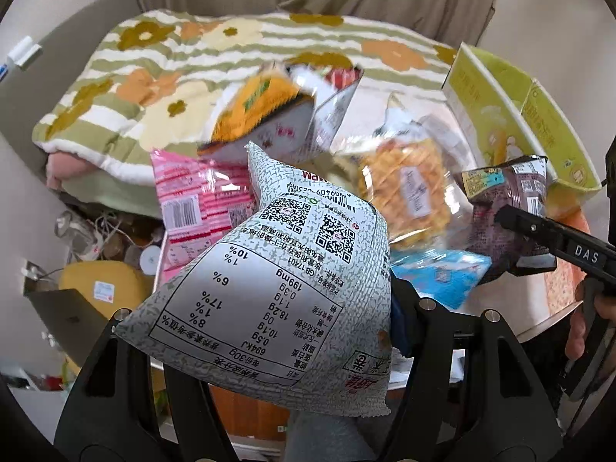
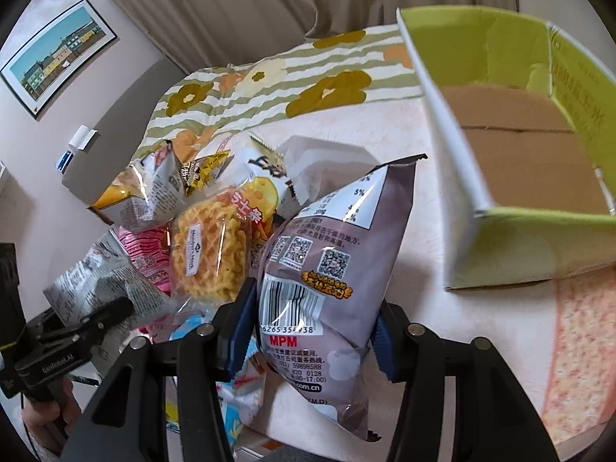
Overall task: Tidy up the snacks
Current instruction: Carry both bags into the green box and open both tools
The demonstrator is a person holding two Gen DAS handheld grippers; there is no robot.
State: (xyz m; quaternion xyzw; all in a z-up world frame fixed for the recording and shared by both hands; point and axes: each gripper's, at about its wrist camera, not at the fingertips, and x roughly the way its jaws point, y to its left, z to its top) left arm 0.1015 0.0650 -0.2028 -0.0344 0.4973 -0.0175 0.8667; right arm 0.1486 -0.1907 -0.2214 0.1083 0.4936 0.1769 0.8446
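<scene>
My left gripper (image 1: 292, 331) is shut on a grey-white snack bag (image 1: 277, 292) and holds it up over the table's near left edge; that bag also shows in the right wrist view (image 2: 96, 281). My right gripper (image 2: 312, 331) is shut on a purple snack bag (image 2: 323, 285), lifted above the table; it also shows in the left wrist view (image 1: 504, 219). A pile of snacks lies behind: a clear pack of yellow waffle crisps (image 2: 208, 254), a pink bag (image 1: 188, 208), an orange bag (image 1: 261, 115), a blue bag (image 1: 439, 277). An open green carton (image 2: 512, 161) stands at the right.
The white table (image 2: 423, 238) carries an orange patterned mat (image 2: 577, 346) at the right. A flowered striped blanket (image 1: 161, 73) lies on the bed behind. Clutter and a yellow cushion (image 1: 100, 285) sit on the floor at the left. Curtains hang at the back.
</scene>
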